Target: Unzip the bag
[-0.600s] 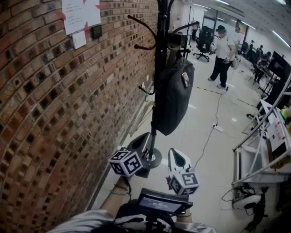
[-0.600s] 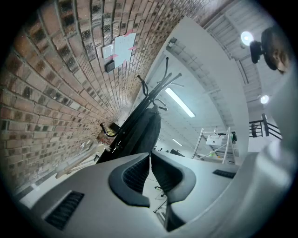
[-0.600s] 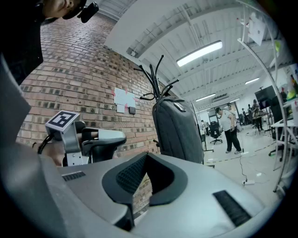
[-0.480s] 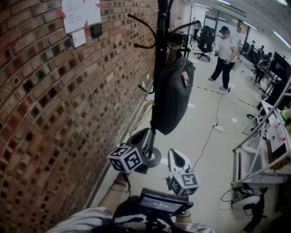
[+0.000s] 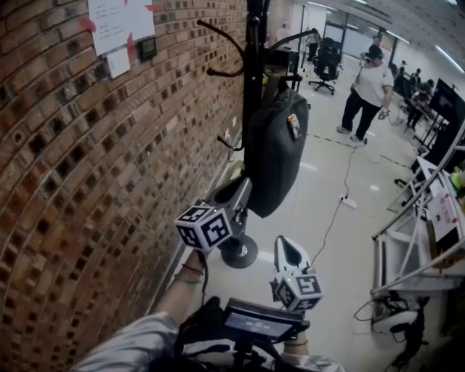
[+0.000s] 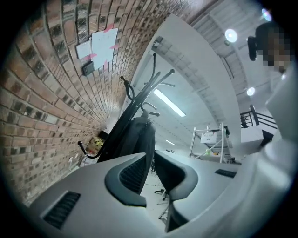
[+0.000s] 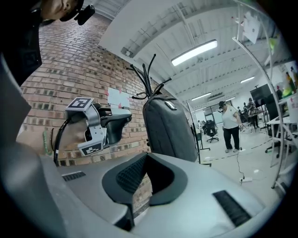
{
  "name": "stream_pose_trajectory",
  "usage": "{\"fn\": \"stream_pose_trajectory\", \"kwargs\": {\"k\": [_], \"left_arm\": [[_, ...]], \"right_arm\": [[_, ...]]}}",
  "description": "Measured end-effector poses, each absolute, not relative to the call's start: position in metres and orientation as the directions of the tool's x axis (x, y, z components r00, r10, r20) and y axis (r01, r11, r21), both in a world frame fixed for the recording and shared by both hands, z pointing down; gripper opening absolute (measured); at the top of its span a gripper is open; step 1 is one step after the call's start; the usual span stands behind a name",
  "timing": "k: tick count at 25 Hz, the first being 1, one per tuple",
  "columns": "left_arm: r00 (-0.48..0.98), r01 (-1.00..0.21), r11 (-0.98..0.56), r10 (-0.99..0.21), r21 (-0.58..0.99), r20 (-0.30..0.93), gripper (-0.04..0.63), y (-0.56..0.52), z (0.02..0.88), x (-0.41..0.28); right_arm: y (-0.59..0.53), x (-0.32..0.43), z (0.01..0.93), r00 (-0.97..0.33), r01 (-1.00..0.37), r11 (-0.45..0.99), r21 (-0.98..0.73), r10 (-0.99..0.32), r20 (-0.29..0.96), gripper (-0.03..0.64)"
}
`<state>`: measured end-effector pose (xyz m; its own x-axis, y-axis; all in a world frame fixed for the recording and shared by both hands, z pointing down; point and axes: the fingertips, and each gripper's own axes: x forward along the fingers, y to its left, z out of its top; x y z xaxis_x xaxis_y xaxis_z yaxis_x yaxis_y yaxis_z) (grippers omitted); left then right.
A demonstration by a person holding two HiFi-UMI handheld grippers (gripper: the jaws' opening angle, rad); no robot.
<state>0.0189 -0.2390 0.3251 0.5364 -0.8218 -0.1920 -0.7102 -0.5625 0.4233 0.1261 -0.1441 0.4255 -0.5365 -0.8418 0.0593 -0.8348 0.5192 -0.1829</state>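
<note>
A dark grey bag (image 5: 275, 149) hangs on a black coat stand (image 5: 251, 87) beside the brick wall; no zipper detail is clear. My left gripper (image 5: 243, 186) is raised next to the bag's lower left edge, its jaws a narrow gap apart and empty. In the left gripper view the bag (image 6: 139, 139) shows just beyond the left gripper (image 6: 150, 156). My right gripper (image 5: 285, 244) hangs lower, below the bag and apart from it, tips together on nothing. The right gripper view shows the right gripper (image 7: 146, 155), the bag (image 7: 167, 125) and the left gripper (image 7: 116, 123).
The brick wall (image 5: 87, 167) runs close along the left, with papers (image 5: 120, 22) taped on it. The stand's round base (image 5: 240, 253) sits on the floor. A person (image 5: 367, 91) stands at the back. A cable with a power strip (image 5: 349, 204) crosses the floor; white racks (image 5: 414, 240) stand at right.
My left gripper has risen and moved forward to the bag's lower left edge. The right gripper has barely shifted. The person at the back has stepped a little to the right.
</note>
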Motion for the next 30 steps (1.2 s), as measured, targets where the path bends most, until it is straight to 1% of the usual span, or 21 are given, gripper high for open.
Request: {"fn": "stream_pose_trajectory", "kwargs": {"k": [4, 7, 8, 9, 10, 12, 15, 19, 25, 27, 29, 30], "left_arm": [[0.607, -0.592, -0.615, -0.766, 0.521, -0.213, 0.054, -0.263, 0.315, 0.023], [0.663, -0.515, -0.653, -0.714, 0.555, -0.225, 0.056, -0.275, 0.305, 0.026], [0.686, -0.484, -0.666, -0.692, 0.568, -0.225, 0.064, -0.279, 0.301, 0.028], [0.71, -0.446, -0.676, -0.666, 0.587, -0.228, 0.096, -0.282, 0.298, 0.03], [0.728, -0.406, -0.681, -0.644, 0.61, -0.235, 0.106, -0.286, 0.295, 0.031], [0.74, -0.351, -0.678, -0.624, 0.645, -0.253, 0.106, -0.296, 0.289, 0.028], [0.742, -0.306, -0.675, -0.611, 0.672, -0.276, 0.106, -0.308, 0.283, 0.02], [0.766, -0.195, -0.668, -0.561, 0.719, -0.313, 0.106, -0.315, 0.276, 0.024], [0.784, -0.083, -0.676, -0.498, 0.733, -0.37, 0.106, -0.322, 0.273, 0.026], [0.789, -0.075, -0.677, -0.49, 0.732, -0.372, 0.107, -0.323, 0.272, 0.026], [0.792, -0.099, -0.674, -0.499, 0.732, -0.352, 0.107, -0.325, 0.273, 0.024], [0.792, -0.086, -0.676, -0.492, 0.732, -0.361, 0.106, -0.324, 0.269, 0.025]], "right_arm": [[-0.16, 0.121, 0.422, -0.519, -0.846, 0.505, -0.17, -0.854, 0.042, -0.009], [-0.173, 0.115, 0.416, -0.495, -0.858, 0.483, -0.176, -0.869, 0.03, -0.009], [-0.177, 0.114, 0.417, -0.488, -0.862, 0.476, -0.172, -0.872, 0.03, -0.009], [-0.182, 0.113, 0.418, -0.482, -0.867, 0.471, -0.163, -0.875, 0.035, -0.009], [-0.185, 0.111, 0.416, -0.475, -0.872, 0.464, -0.153, -0.879, 0.041, -0.009], [-0.192, 0.105, 0.406, -0.457, -0.882, 0.447, -0.152, -0.889, 0.037, -0.009], [-0.204, 0.103, 0.409, -0.425, -0.896, 0.416, -0.154, -0.905, 0.032, -0.009], [-0.217, 0.099, 0.42, -0.411, -0.901, 0.401, -0.162, -0.911, 0.029, -0.009], [-0.228, 0.098, 0.424, -0.375, -0.916, 0.368, -0.161, -0.927, 0.019, -0.009], [-0.231, 0.098, 0.424, -0.363, -0.921, 0.355, -0.161, -0.932, 0.018, -0.009], [-0.233, 0.097, 0.423, -0.356, -0.923, 0.349, -0.161, -0.934, 0.021, -0.009], [-0.234, 0.095, 0.422, -0.356, -0.924, 0.346, -0.163, -0.934, 0.029, -0.009]]}}
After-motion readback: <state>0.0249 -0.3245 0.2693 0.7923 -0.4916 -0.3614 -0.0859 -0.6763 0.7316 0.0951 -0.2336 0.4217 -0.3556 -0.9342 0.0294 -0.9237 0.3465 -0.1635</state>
